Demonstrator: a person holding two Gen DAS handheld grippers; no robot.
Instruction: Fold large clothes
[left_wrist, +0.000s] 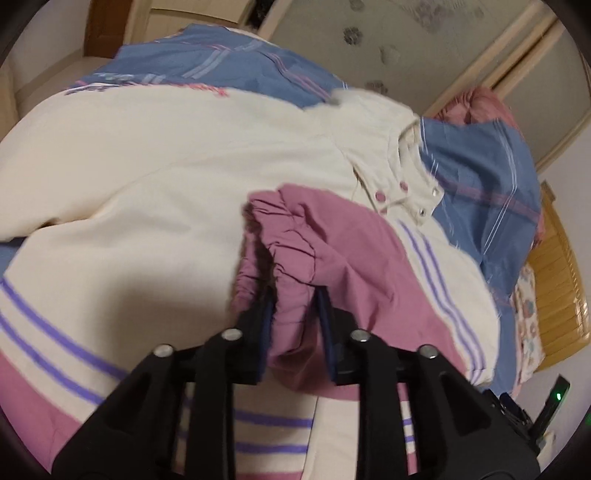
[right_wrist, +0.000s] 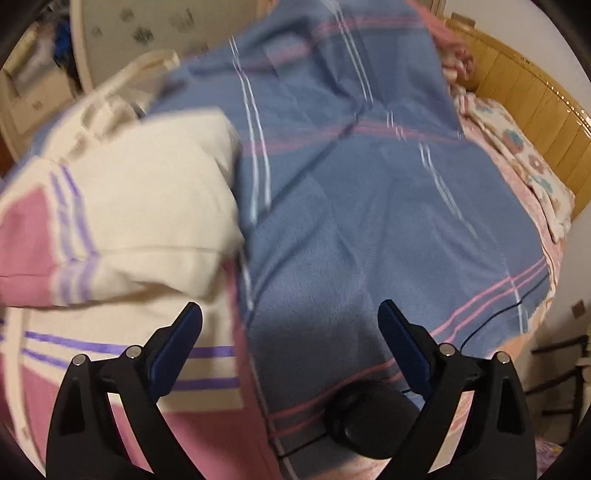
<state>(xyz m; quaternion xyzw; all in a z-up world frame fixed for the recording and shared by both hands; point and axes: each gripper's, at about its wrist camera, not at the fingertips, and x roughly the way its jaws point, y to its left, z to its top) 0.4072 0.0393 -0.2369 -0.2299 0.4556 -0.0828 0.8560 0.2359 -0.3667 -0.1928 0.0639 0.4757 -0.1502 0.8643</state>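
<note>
Left gripper (left_wrist: 295, 295): angled down toward the bed, its two blue-padded fingers (left_wrist: 266, 325) standing a little apart.
Left grip: the gathered pink cuff (left_wrist: 291, 258) of the jacket's sleeve sits between the fingers; the blur hides whether the pads press on the cloth, so I cannot tell whether it is clenched or let go.
Right gripper (right_wrist: 290, 310): tilted steeply down over the bed, fingers spread wide and released, nothing between them.
Right gripper's place: its left finger hangs over the jacket's edge, its right finger over the blanket.
Jacket (left_wrist: 166, 166): cream with pink panels and purple stripes, lying spread on the bed, the pink sleeve folded over its body, collar with snaps toward the headboard.
Blanket (right_wrist: 369, 184): blue fleece with pink and white stripes, under the jacket.
Headboard (right_wrist: 535, 110): yellow wood, at the far side, flowered pillow (right_wrist: 524, 166) beside it.
</note>
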